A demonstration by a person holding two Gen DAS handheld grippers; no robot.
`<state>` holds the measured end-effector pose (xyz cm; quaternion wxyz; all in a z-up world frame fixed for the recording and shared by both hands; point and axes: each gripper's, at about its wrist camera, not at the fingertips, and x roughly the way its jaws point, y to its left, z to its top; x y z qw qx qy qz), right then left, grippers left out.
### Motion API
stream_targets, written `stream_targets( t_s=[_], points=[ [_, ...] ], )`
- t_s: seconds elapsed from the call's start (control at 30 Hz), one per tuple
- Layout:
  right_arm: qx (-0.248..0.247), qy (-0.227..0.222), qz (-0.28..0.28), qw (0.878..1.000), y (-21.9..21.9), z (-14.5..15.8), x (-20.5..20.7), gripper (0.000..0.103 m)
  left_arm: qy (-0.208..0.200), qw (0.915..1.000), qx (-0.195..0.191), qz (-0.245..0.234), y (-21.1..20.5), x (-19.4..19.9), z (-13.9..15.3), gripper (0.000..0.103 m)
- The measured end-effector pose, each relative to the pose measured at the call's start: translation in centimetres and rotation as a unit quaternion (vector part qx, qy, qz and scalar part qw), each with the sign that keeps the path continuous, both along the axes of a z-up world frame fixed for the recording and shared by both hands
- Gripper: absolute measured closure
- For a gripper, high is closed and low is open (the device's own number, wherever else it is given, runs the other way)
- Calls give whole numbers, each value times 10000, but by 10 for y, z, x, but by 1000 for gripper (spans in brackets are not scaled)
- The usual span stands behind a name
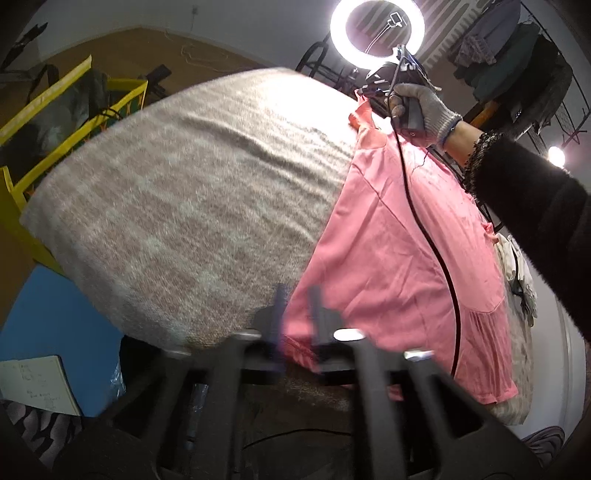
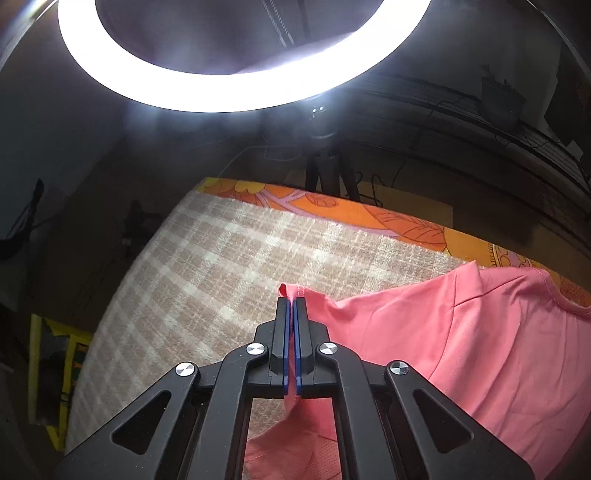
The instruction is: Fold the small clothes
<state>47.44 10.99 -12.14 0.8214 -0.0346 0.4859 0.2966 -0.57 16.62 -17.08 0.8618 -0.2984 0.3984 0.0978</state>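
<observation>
The pink shirt (image 1: 399, 251) is spread at the right of the left wrist frame on the checked blanket (image 1: 192, 192). Both pinched corners should be carried over together, taut and level. The right gripper (image 2: 294, 301) is pressed shut on a shirt edge at mid-frame; the left gripper (image 1: 295, 295), blurred, seems closed on the hem.

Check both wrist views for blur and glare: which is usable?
Left wrist view: left gripper motion-blurred, ring light flares over the checked blanket. Right wrist view: right gripper sharp on the pink garment; ring light overexposed, surroundings dark.
</observation>
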Motion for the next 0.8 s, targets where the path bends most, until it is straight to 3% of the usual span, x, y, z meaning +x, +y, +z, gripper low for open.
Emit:
stream_targets(
  t_s=[0.03,0.37,0.47,0.53,0.6,0.73,0.8],
  points=[
    [102,17,-81,9999,-1,2,4,102,-32,10000,-19,54,1,0,0,46],
    [-765,-70,243,9967,20,-21,0,101,320,9981,-463,232,10,7,-20,50],
    [-982,-10,294,9947,26,-26,0,92,381,9984,-389,125,5,10,-21,66],
    [-1079,10,330,9936,30,-29,-1,60,401,9986,-340,-4,-1,13,-20,84],
    [-1193,-29,392,9921,34,-32,-4,57,484,9983,-304,-114,-6,17,-22,98],
    [-1526,139,412,9873,45,-45,-3,57,460,9981,-345,-229,-15,21,-22,102],
    [-1684,18,468,9846,51,-46,-6,57,455,9980,-343,-272,-18,22,-22,103]
  ],
)
